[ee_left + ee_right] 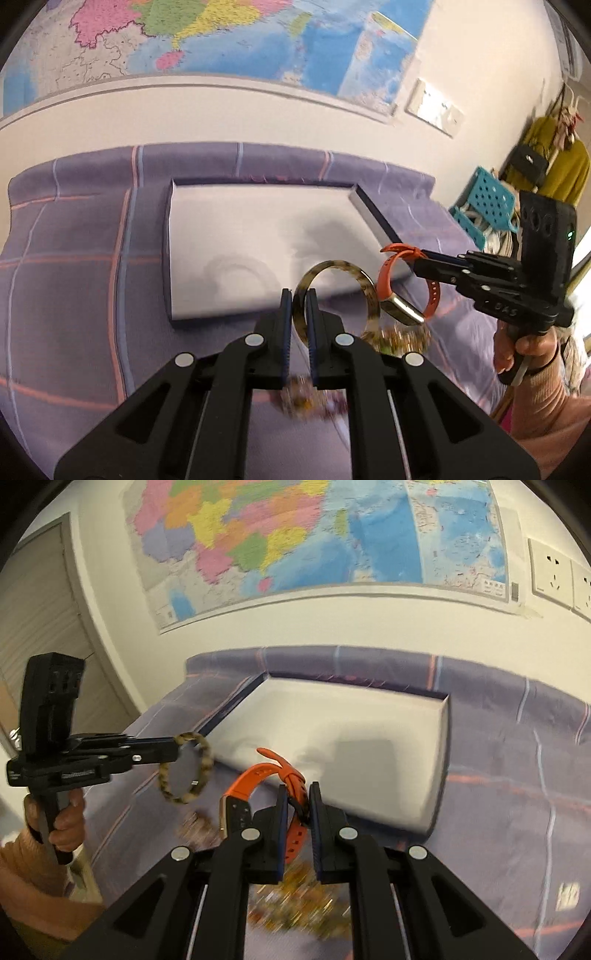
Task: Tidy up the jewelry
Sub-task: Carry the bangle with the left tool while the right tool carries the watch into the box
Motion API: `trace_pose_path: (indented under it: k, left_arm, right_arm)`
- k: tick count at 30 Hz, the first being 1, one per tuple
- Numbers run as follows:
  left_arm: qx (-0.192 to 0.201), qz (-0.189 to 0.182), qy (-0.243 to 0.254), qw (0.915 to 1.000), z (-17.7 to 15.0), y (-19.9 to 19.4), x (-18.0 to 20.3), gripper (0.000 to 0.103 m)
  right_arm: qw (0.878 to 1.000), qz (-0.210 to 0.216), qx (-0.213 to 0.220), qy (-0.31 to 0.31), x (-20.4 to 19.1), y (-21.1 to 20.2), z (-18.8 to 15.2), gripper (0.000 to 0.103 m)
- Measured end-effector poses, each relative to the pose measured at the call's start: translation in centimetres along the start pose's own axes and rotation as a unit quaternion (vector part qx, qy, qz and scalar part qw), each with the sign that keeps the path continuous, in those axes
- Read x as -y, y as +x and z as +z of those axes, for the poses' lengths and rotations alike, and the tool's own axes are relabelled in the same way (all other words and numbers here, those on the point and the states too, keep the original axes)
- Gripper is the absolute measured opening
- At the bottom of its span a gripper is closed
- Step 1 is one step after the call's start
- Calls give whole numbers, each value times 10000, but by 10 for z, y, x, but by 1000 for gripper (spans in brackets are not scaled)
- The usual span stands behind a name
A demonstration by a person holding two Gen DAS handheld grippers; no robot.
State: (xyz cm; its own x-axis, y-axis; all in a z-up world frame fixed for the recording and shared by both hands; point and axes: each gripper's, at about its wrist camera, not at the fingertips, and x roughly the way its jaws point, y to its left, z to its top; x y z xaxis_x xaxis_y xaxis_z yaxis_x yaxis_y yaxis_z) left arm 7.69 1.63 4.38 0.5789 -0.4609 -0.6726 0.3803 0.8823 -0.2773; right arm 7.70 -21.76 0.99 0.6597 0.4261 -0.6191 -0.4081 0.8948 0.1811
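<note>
Tortoiseshell bangle (334, 295) pinched by its rim in the left tongs (298, 310), hanging clear above the plaid cloth (74, 258). Orange watch (266, 786) clamped by its strap in the right tongs (298, 805), also aloft. Shallow white tray (258, 236) just ahead. Blurred bead pile (295, 904) below. Risk: thin rim grip lets the bangle swing and slip; the two pieces hang near and could knock.
</note>
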Motion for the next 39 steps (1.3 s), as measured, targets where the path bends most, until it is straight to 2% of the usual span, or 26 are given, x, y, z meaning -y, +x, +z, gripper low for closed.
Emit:
trace_pose_path:
  k: [5,13,22,34,37,39]
  left_arm:
    - [-16,38,-96,9999,32,27,-11,8]
    - [-158,115,-330,9993,66,76,-33,8]
    - [-438,296,-598,9968,83,127,-59,8]
    - [-885,617,-733,9915,97,167,-68,8]
    - [-969,665,-763,9901,100,172,-68,8]
    - [-983,678,-799,9896,102,175,-66,11]
  right_arm:
    - [9997,-165,-11,156,25,27,28,10]
    - [9974,-430,-65,575,57,69,59,10]
    - [9929,-576,-420,956,84,114,73,10]
    - [9882,-857,-696,1063,83,140,83,10]
    - [9862,-925,-725,1163,85,142,81,14]
    - [9854,-954,-700,1224,86,141,80,23]
